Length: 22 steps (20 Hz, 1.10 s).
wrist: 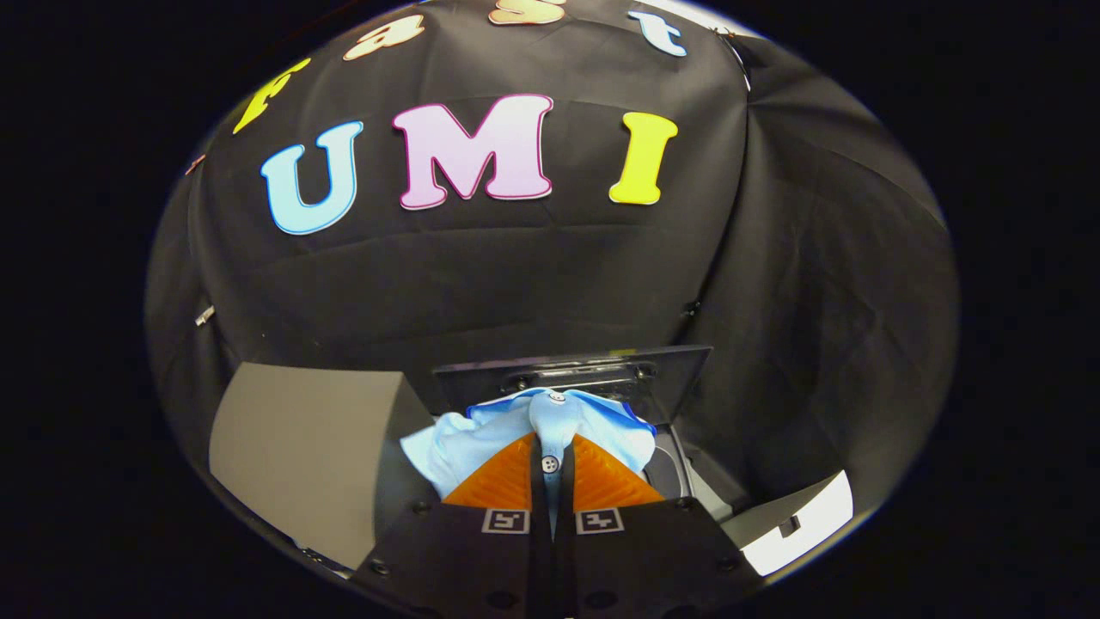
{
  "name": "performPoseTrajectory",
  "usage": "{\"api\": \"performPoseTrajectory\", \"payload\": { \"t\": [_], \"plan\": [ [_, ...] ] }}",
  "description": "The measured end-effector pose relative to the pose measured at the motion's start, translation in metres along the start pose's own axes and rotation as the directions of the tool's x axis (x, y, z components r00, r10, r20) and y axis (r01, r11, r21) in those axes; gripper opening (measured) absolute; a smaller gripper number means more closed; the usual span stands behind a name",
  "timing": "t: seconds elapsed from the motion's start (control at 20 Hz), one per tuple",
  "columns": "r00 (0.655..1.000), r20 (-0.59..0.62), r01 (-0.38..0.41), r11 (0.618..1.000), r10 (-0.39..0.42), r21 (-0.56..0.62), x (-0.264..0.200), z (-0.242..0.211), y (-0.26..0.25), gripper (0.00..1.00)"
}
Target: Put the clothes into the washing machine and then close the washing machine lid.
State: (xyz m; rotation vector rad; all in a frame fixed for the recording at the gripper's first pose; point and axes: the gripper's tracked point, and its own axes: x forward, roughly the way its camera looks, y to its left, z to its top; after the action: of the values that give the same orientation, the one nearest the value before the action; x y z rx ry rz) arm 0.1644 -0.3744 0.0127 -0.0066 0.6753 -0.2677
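Gripper point(551, 468) pinching a light blue shirt point(481, 443) right on its button strip, fingers squeezed nearly together, cloth bunched just ahead and spilling left and right; hanging over the open washing machine point(679, 481), lid point(601, 374) upright just beyond

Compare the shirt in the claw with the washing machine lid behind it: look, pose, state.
The shirt is pale blue, soft and crumpled; the lid is dark, flat and rigid. The shirt hangs bunched, its buttoned strip pinched between both fingers of the claw; the lid stands raised just beyond the shirt, untouched by the claw. The shirt is held; the lid is open, not yet closed. Both sit ahead of the fingers, before the black cloth wall.
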Motion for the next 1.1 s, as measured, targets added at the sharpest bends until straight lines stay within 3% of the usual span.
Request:
{"api": "performPoseTrajectory", "payload": {
  "t": [0.55, 1.1],
  "plan": [
    [0.980, -0.196, 0.031, 0.999, -0.035, -0.021, 0.128, -0.135, -0.054, 0.05],
    [0.922, -0.387, -0.055, 0.990, 0.001, -0.129, 0.220, -0.258, -0.049, 0.05]
  ]
}}
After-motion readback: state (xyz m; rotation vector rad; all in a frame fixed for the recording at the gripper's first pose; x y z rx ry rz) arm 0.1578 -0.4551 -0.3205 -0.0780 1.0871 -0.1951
